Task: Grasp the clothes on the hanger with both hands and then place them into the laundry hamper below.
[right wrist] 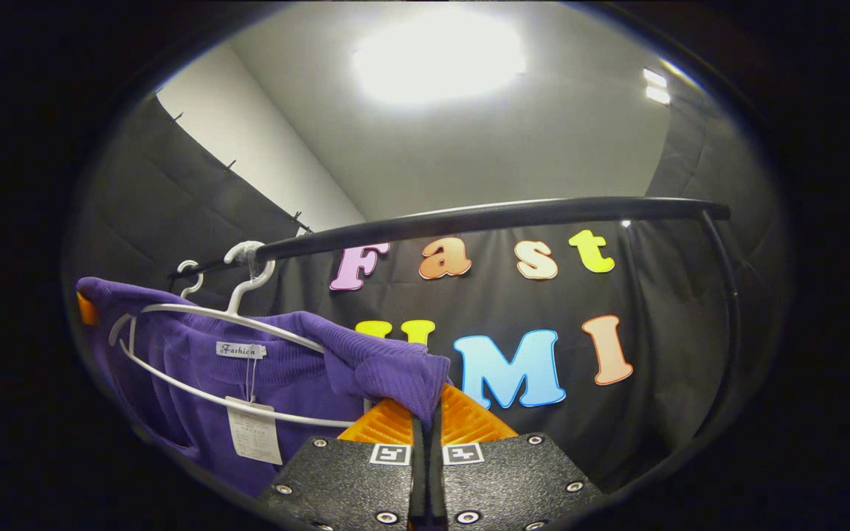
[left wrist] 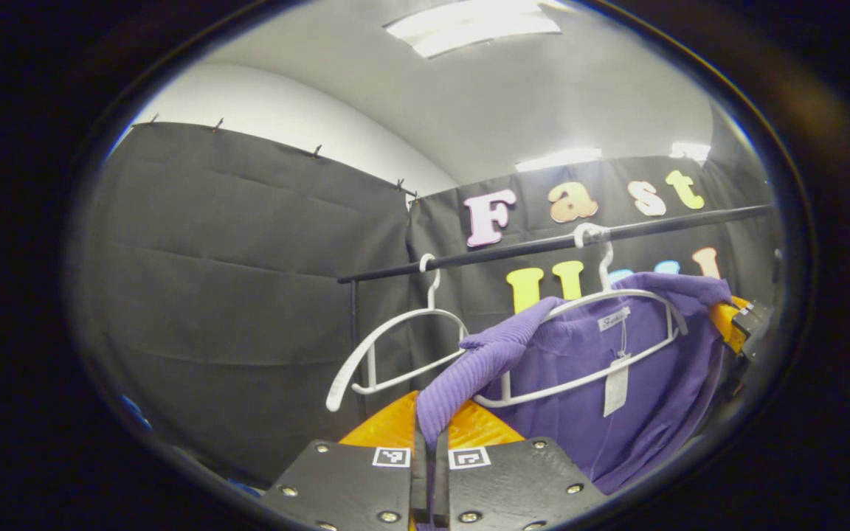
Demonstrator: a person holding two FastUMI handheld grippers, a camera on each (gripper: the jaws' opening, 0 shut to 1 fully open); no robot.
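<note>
"Fashion" on the purple sweater's neck label

Running across the booth in front of the black cloth wall: a black rail. Hanging on it, an empty white hanger at left and, just right, another white hanger carrying a purple sweater.

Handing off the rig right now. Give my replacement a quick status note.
Left gripper: shut on one shoulder of the purple sweater.
Right gripper: shut on the sweater's other shoulder.
The sweater partly drapes over its white hanger, which hooks on the black rail. An empty hanger hangs beside it.
Done: both grasps.
Left: pull the sweater free of the hanger, lower it into the hamper.
</note>
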